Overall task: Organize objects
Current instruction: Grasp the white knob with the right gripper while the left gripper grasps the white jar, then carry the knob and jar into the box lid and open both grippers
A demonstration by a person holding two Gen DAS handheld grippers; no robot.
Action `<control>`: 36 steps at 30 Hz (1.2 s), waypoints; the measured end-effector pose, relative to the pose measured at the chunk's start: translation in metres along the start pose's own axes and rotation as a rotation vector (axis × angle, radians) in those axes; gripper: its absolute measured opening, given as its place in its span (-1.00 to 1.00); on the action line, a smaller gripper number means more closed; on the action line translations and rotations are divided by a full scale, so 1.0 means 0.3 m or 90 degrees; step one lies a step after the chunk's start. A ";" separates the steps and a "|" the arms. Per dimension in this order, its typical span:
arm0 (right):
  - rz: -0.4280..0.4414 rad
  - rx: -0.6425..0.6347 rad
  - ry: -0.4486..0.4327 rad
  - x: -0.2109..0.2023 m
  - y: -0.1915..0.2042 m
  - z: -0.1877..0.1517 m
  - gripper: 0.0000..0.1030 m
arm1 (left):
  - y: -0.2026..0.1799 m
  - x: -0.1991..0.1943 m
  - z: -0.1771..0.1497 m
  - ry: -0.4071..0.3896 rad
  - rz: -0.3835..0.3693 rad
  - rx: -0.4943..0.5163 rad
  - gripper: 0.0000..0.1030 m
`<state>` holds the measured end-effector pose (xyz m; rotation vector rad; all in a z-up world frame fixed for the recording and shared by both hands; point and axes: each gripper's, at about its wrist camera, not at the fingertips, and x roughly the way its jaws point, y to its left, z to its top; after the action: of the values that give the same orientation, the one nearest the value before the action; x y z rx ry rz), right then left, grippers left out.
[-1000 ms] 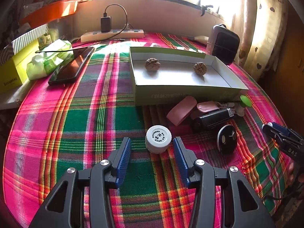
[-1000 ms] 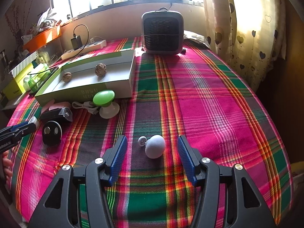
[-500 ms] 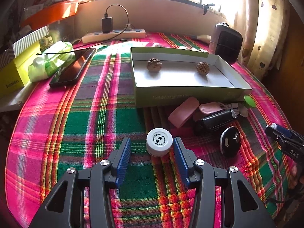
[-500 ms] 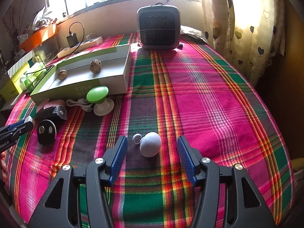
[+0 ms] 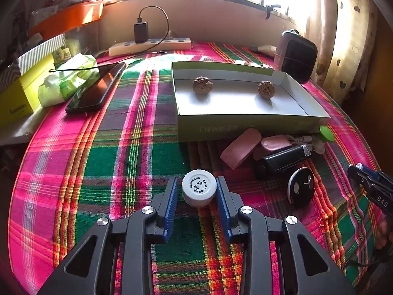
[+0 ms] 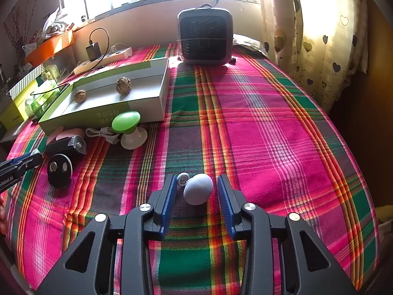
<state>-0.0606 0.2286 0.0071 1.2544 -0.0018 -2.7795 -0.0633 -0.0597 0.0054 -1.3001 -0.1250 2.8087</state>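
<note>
Left wrist view first: my left gripper (image 5: 198, 191) has just been closing around the white bottle cap (image 5: 199, 190), which sits on the plaid tablecloth (image 5: 98, 162) between the blue pads. The right pad touches the cap's side; on the left a thin gap seems to remain, so I cannot tell whether the pinch is firm. Beyond the cap, far and to the right, lies the open green box (image 5: 245, 123) with two walnuts (image 5: 202, 85) resting apart on its pale floor. Against the box's near wall are a pink case (image 5: 240, 148), a black cylinder (image 5: 282, 161) and a round black disc (image 5: 301, 187). A phone (image 5: 97, 89) lies far left, beside a tissue pack (image 5: 66, 80).

From the right wrist view, my right gripper (image 6: 197, 191) has also just been closing, with the pale grey egg-shaped object (image 6: 198, 188) between its pads. Both pads stand clear of it, with cloth showing on either side, so the jaws are still spread and nothing is gripped. A small white ring (image 6: 182, 178) lies just left of the egg, near the left pad. Farther left stands a green mushroom-shaped knob (image 6: 126, 122) close to the box, and a grey fan heater (image 6: 205, 39) sits at the far edge.
</note>
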 end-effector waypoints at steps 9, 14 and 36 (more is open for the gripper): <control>0.007 0.005 -0.003 -0.003 -0.005 0.000 -0.41 | -0.006 -0.001 -0.002 0.000 0.003 0.002 -0.51; 0.009 0.004 -0.003 -0.004 -0.005 0.000 -0.41 | -0.006 -0.001 -0.002 0.000 0.003 0.002 -0.51; 0.026 -0.023 -0.017 -0.021 0.046 0.028 -0.41 | -0.013 -0.029 0.016 -0.012 -0.006 0.008 -0.51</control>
<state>-0.0617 0.2152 0.0178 1.1962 0.0202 -2.7484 -0.0612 -0.0567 0.0154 -1.2681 -0.1128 2.8098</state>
